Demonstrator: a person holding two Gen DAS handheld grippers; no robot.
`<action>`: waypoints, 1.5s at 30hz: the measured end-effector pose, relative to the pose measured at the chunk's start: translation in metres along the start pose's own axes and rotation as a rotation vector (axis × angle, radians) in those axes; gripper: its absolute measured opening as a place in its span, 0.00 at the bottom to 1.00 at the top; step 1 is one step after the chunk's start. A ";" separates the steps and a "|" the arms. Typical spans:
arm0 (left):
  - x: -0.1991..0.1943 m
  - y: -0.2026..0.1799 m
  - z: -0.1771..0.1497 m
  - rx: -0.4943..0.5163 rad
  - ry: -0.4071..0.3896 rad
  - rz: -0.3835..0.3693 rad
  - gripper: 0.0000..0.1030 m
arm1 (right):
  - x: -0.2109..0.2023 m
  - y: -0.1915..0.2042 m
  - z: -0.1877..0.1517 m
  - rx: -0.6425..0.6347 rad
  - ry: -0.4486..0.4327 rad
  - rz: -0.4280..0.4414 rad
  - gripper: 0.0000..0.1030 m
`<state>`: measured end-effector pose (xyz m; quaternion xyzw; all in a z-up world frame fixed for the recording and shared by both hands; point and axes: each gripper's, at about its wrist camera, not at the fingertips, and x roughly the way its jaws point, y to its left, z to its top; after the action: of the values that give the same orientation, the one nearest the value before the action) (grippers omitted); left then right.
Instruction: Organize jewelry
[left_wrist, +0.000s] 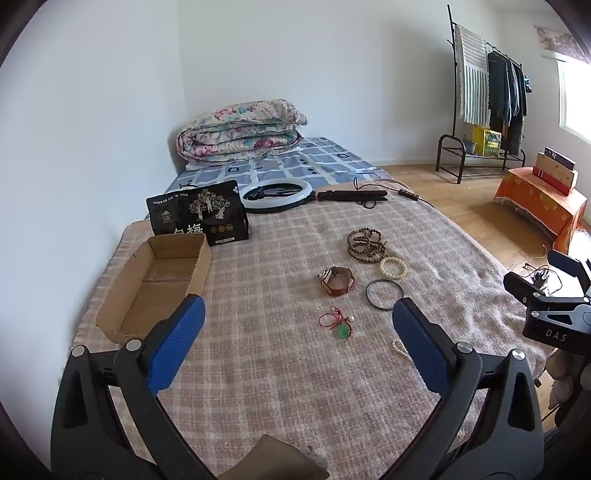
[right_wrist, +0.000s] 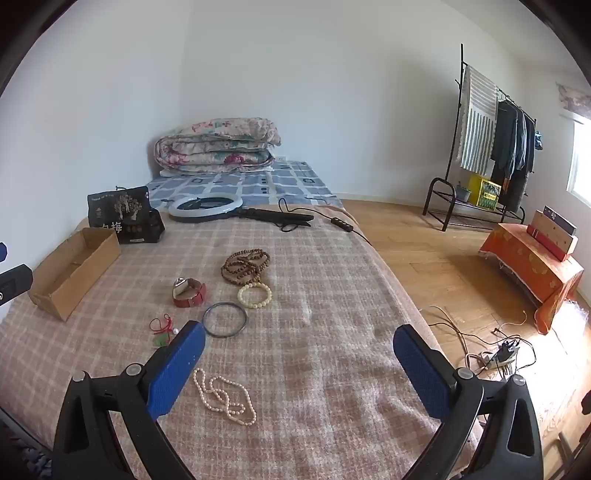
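Cardboard box (left_wrist: 159, 280) sits empty at the left of the left wrist view, so I judge nothing is sorted yet. Both the left gripper (left_wrist: 295, 343) and right gripper (right_wrist: 299, 365) have fingers wide apart, holding nothing. Pearl necklace (right_wrist: 225, 397), low in the right view, lies nearest; next I'd lower over it.

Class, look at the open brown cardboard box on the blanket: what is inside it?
The open brown cardboard box shows only its bare floor; no jewelry inside. The left gripper's blue finger covers its near corner, so that bit stays unseen.
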<state>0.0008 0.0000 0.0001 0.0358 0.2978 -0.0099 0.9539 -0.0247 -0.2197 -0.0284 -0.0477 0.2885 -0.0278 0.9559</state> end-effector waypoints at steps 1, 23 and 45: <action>0.000 0.000 0.000 0.002 0.000 -0.001 1.00 | 0.000 0.000 0.000 0.000 0.000 -0.001 1.00; 0.000 0.001 0.000 -0.006 -0.015 0.004 1.00 | -0.002 0.000 0.001 -0.002 0.002 0.008 1.00; -0.005 -0.003 0.006 -0.009 -0.019 -0.001 1.00 | -0.001 0.003 -0.001 -0.006 0.003 0.012 1.00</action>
<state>0.0005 -0.0030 0.0079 0.0311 0.2886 -0.0095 0.9569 -0.0263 -0.2169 -0.0291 -0.0489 0.2903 -0.0214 0.9555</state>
